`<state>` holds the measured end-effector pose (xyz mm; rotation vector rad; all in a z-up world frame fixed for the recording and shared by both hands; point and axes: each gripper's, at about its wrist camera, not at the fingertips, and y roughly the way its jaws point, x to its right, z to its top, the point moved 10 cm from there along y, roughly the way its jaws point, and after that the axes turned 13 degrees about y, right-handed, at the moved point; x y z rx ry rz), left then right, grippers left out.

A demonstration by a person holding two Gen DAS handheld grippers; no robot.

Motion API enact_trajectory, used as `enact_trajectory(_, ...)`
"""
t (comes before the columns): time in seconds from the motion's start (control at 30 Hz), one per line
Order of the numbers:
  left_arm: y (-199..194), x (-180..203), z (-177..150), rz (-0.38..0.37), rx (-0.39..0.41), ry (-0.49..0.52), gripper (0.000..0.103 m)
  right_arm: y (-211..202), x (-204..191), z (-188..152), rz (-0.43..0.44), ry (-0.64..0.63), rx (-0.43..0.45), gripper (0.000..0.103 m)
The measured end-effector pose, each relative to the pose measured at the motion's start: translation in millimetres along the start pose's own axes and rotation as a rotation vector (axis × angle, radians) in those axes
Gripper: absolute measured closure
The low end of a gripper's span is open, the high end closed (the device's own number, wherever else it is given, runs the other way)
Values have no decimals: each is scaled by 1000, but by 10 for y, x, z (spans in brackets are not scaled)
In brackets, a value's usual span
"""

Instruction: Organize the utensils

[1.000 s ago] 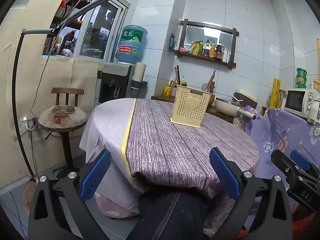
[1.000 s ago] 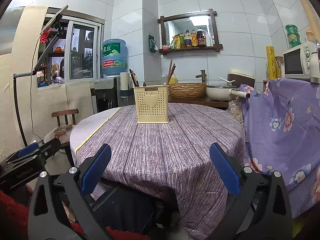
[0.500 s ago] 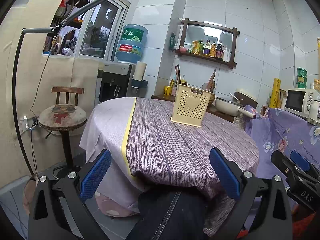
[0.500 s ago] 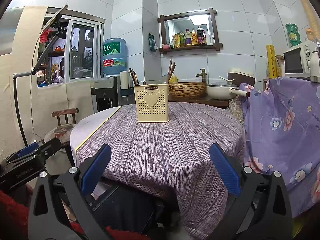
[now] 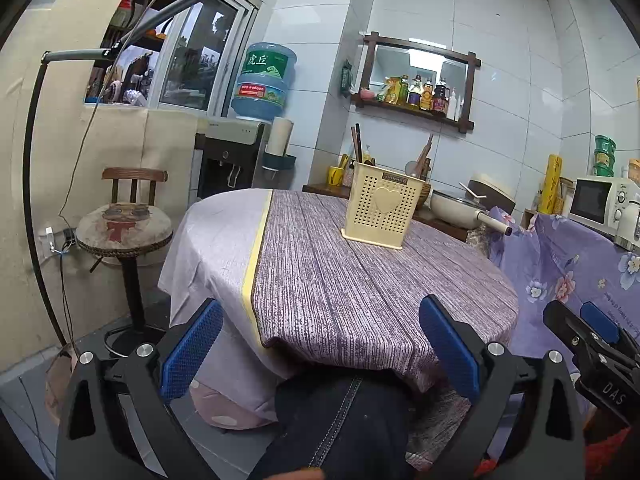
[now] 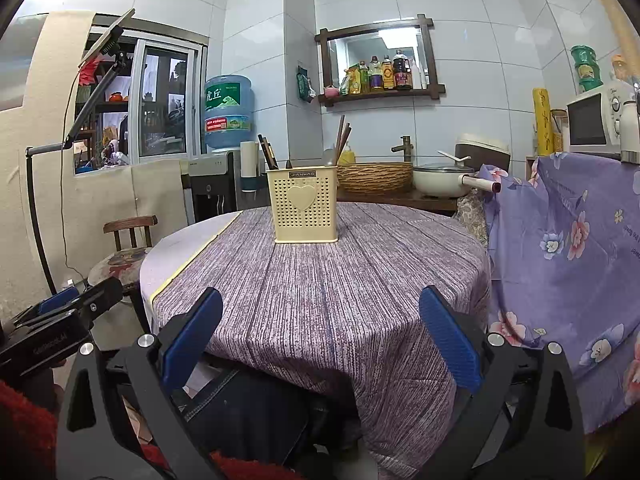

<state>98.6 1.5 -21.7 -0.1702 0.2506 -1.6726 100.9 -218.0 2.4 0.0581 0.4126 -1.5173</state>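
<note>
We face a round table point(image 6: 320, 304) draped in a purple striped cloth, with a paler cloth showing at its left side. Toward its far side stands a cream perforated utensil holder point(image 6: 305, 208) with a heart on its front, upright, with dark chopsticks point(image 6: 267, 154) and other handles poking out of its top. Our left gripper point(image 5: 320, 354) and right gripper point(image 6: 320, 340) hang off the near edge, well apart from the holder, each with jaws spread wide and gripping nothing.
</note>
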Motion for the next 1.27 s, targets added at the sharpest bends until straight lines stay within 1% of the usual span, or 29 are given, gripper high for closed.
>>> enact_trajectory(0.73, -6, -13, -30, 2, -4, -2, 6, -2, -11, 0, 0, 1, -2, 6)
enact_trajectory(1.0, -63, -53, -70, 12, -11, -3, 6, 2, -11, -17, 0, 1, -4, 6)
enact_trajectory(1.27, -42, -43, -36, 7, -21, -4, 6, 0, -13, -30, 0, 1, -5, 6)
